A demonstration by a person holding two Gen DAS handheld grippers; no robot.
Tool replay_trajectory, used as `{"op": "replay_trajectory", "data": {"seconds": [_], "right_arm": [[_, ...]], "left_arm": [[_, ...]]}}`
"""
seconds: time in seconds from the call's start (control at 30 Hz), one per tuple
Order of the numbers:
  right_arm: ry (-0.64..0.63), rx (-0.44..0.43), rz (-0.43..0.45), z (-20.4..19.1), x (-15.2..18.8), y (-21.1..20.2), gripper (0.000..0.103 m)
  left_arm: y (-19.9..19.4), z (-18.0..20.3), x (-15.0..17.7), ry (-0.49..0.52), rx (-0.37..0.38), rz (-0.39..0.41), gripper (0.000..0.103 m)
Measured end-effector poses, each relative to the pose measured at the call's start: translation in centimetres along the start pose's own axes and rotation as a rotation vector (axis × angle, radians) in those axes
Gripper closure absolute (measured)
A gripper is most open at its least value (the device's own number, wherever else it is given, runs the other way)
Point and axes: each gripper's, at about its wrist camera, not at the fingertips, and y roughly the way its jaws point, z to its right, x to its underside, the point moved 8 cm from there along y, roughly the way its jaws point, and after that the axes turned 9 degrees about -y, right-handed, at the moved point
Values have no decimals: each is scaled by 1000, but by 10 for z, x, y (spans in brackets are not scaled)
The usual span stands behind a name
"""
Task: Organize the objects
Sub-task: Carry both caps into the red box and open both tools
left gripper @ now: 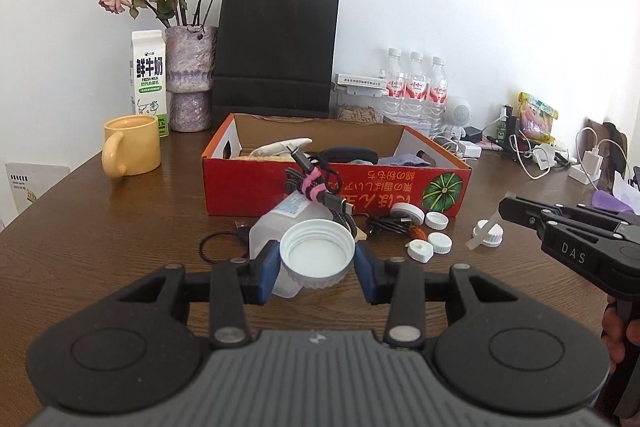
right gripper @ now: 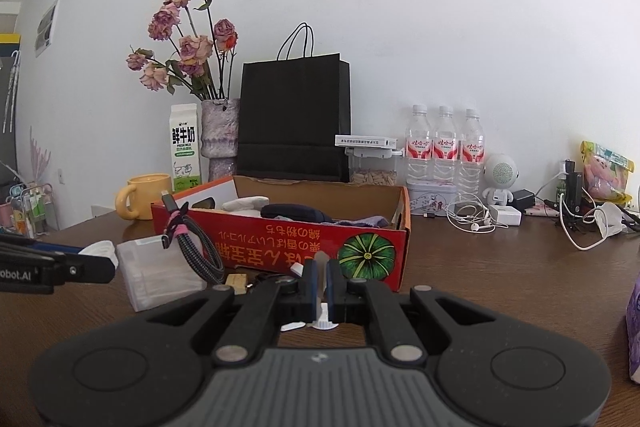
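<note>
My left gripper (left gripper: pixel 316 263) is shut on the white threaded neck of a clear plastic bottle (left gripper: pixel 276 227), its blue pads (left gripper: pixel 267 267) pressing both sides. The bottle lies tilted with its open mouth toward the camera, and the right wrist view shows it at the left (right gripper: pixel 160 267). A black braided cable bundle (left gripper: pixel 316 187) with a pink tie rests on it. Behind stands an open red cardboard box (left gripper: pixel 400 183) holding cloths and dark items. My right gripper (right gripper: pixel 320 279) is shut on a thin translucent strip (left gripper: pixel 486 227) joined to a small white cap (right gripper: pixel 324 323).
Several white caps (left gripper: pixel 432 231), a black cable and a black ring (left gripper: pixel 218 247) lie on the wooden table before the box. A yellow mug (left gripper: pixel 130 145), milk carton, flower vase, black paper bag (left gripper: pixel 276 51) and water bottles (left gripper: pixel 416 87) line the back. Chargers and white cords (right gripper: pixel 580 223) crowd the right.
</note>
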Motion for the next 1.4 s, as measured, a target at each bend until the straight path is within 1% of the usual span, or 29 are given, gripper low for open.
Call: {"op": "replay_trajectory", "data": {"seconds": [0.17,0.4,0.57,0.63,0.8,0.97,1.2,1.27,1.37,1.4], "right_arm": [[-1,-21,30,-16,-18,3,99],[-25,-50,102,-34,-63,16,99],[-36,-45,153,-36,-97,32,99],[-38,-44,163,-35,-108,40,99],[-57,-39,174,-29,-129,69,99],[-49,-34,163,-19,-137,103,99],[-31,-35,108,-2,-129,157,99],[-24,-36,79,5,-124,171,99],[-7,-33,27,15,-114,189,99],[-4,-33,12,17,-110,194,99]], "left_arm": [[-3,-3,-15,-3,13,37,62],[-6,5,-55,12,36,135,62],[5,10,-88,3,38,190,62],[14,13,-99,6,36,199,62],[43,13,-125,4,24,203,62],[76,9,-150,-12,-6,209,62],[125,0,-169,-50,-7,164,62],[140,-4,-171,-57,-12,138,62],[157,-10,-169,-77,7,99,62],[163,-12,-168,-75,2,87,62]]}}
